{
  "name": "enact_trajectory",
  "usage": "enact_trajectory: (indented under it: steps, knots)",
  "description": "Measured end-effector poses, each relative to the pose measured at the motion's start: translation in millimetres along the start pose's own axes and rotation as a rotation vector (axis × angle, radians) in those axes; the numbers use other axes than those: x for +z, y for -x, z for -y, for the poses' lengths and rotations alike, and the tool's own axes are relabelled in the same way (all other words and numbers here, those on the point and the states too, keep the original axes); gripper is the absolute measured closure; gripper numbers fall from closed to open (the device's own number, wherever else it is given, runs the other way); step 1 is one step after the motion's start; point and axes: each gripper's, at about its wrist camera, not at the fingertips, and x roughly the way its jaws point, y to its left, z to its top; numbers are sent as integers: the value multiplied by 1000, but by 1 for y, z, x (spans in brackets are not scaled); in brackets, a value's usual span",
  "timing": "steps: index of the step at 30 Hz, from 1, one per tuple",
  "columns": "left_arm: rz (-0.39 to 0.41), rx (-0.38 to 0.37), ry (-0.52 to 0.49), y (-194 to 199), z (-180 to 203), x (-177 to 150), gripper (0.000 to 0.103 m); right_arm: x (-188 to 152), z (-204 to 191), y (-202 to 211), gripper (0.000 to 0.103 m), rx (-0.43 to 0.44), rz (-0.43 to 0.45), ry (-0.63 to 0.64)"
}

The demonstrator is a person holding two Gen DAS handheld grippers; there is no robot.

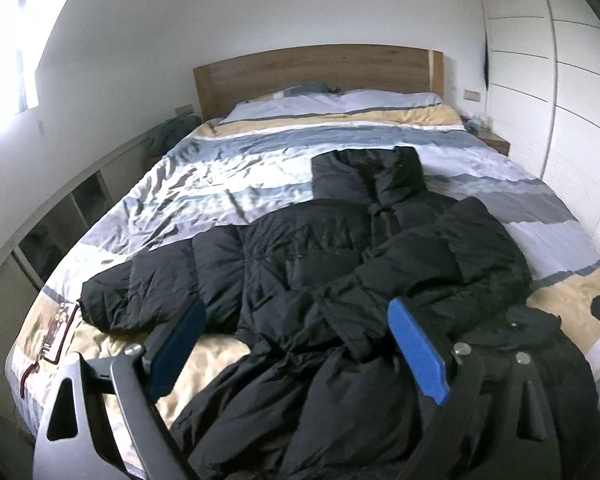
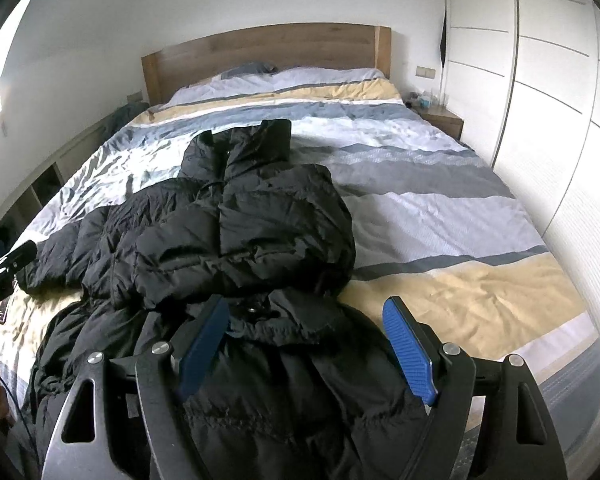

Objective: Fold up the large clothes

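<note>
A long black puffer coat [image 1: 320, 256] lies crumpled on the striped duvet [image 1: 228, 184], its collar towards the headboard. One sleeve [image 1: 140, 292] stretches out to the left; the other side is folded over the body [image 2: 260, 236]. The hem bunches at the bed's near edge. My left gripper [image 1: 298, 308] hovers open above the coat's lower part, with nothing gripped between its blue pads [image 1: 418, 350]. My right gripper [image 2: 306, 304] is open too, above the hem near a snap button [image 2: 252, 310], and holds nothing. Each gripper shows at the edge of the other's view.
A wooden headboard [image 2: 268, 48] and pillows [image 2: 324, 76] are at the far end. White wardrobe doors [image 2: 540, 120] and a nightstand [image 2: 440, 118] flank the bed's right side, a low shelf [image 1: 72, 216] its left. A dark booklet [image 1: 58, 332] lies on the near left corner.
</note>
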Motion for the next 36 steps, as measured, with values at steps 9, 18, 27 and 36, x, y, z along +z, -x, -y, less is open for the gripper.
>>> enact_trajectory:
  steps: [9,18,27,36]
  knots:
    - [-43,44,49,-27,-33,0,10,3,-7,-9,24,-2,-7,2]
    - [-193,119,324,-95,-144,-3,10,5,-15,-33,24,-8,-39,17]
    - [-302,260,555,-152,-253,-45,10,7,-23,-61,24,-17,-70,4]
    - [-347,173,754,-196,-318,-84,10,-2,-23,-88,24,-47,-132,-26]
